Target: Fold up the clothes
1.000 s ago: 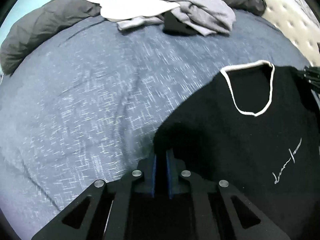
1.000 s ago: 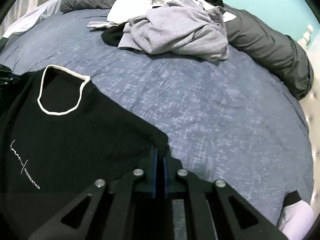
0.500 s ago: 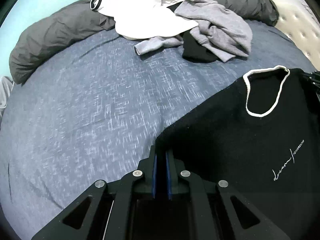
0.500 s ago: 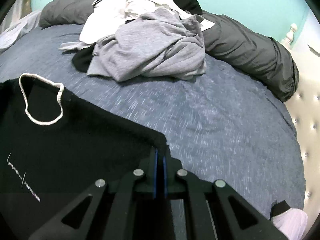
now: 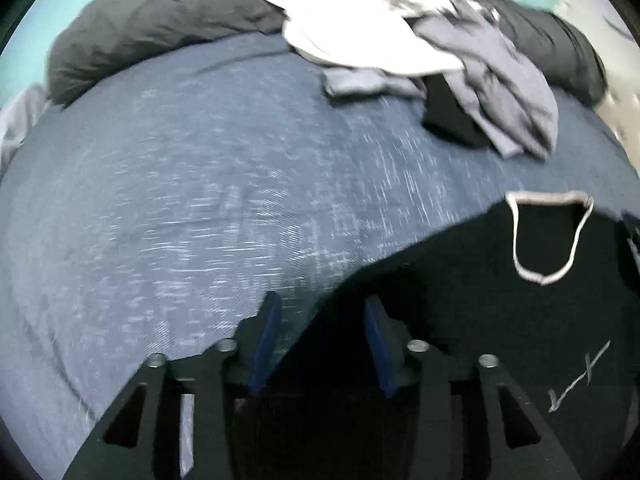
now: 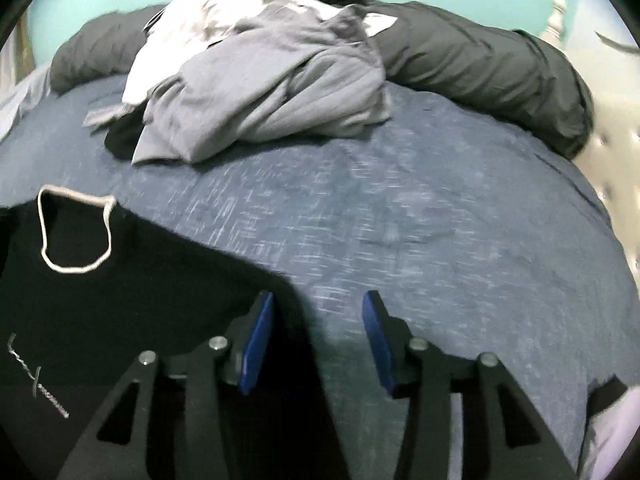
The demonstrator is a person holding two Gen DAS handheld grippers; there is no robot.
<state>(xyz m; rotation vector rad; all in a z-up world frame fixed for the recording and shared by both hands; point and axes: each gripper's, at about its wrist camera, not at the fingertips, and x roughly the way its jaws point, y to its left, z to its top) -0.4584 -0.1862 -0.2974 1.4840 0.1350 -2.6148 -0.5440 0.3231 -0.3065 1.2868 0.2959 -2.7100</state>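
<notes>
Both grippers low, jaws spread.

Left gripper [image 5: 320, 312]: blue-padded fingers [image 5: 267, 334] wide apart, nothing clamped between them. Right gripper [image 6: 318, 312]: fingers [image 6: 256, 340] equally wide apart, gripping nothing. Both point toward the far side.

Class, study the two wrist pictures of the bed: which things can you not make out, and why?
- Black shirt, left wrist view: hem and sleeves cut off by the frame edge and the left gripper.
- Shirt's printed logo, right wrist view: too small and blurred to read.
- Clothes pile: garments overlap, count unclear.
</notes>
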